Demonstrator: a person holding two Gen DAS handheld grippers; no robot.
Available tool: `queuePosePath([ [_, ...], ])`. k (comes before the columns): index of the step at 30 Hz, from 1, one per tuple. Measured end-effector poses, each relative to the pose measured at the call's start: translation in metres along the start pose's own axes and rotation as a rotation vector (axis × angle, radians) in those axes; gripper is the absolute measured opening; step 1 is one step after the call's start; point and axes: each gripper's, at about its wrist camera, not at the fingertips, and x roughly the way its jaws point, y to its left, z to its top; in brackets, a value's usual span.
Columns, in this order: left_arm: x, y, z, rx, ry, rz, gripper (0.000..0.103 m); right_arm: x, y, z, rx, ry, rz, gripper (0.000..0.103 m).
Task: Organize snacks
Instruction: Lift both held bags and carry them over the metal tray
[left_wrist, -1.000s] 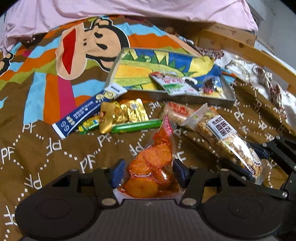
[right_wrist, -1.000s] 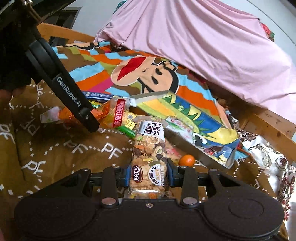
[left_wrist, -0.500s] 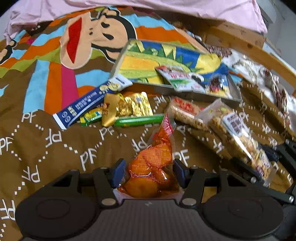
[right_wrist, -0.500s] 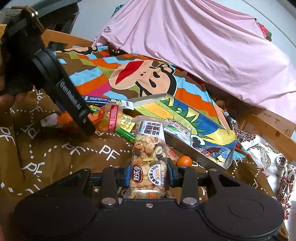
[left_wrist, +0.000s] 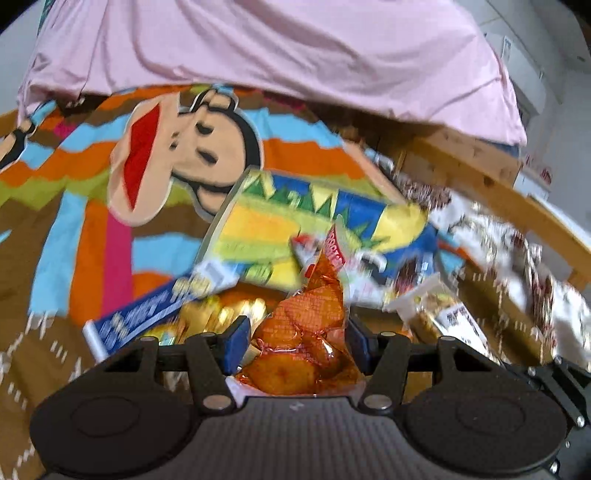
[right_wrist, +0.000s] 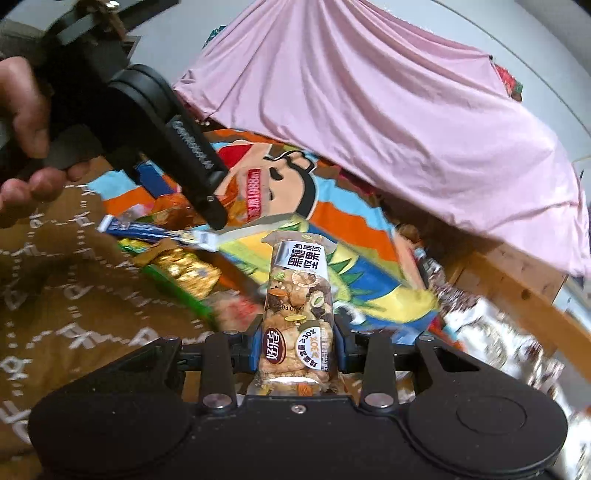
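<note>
Nearest in the left wrist view, the left tool is closed on a clear packet of orange snacks, its blue pads pressing both sides; the packet stands up toward twelve o'clock, clear of the bed. In the right wrist view, the right tool grips a long clear nut bar packet the same way, upright between its pads. At ten o'clock in that view a hand holds the other tool's black handle.

Just beyond the tools, loose snacks lie on the brown patterned bedspread: a blue stick packet at ten o'clock, gold-wrapped sweets and a green stick beside it. These are not yet sorted.

Farther out, toward one o'clock in the left view, sits a shallow tray with a bright yellow, green and blue picture. At least one small packet lies in it already, though blur hides the details.

Farthest back, a pink sheet drapes over the bed, with a wooden frame at two o'clock.

The job looks partly done: two packets are in hand, probably bound for the tray, and several remain on the bedspread.
</note>
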Motion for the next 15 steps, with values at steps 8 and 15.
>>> queuePosePath([
  [8, 0.067, -0.031, 0.046, -0.028, -0.049, -0.072, 0.061, 0.054, -0.060, 0.022, -0.030, 0.004, -0.035, 0.038],
  [15, 0.152, -0.046, 0.064, -0.052, -0.015, -0.126, 0.061, 0.120, -0.109, 0.011, 0.079, 0.060, -0.087, 0.038],
])
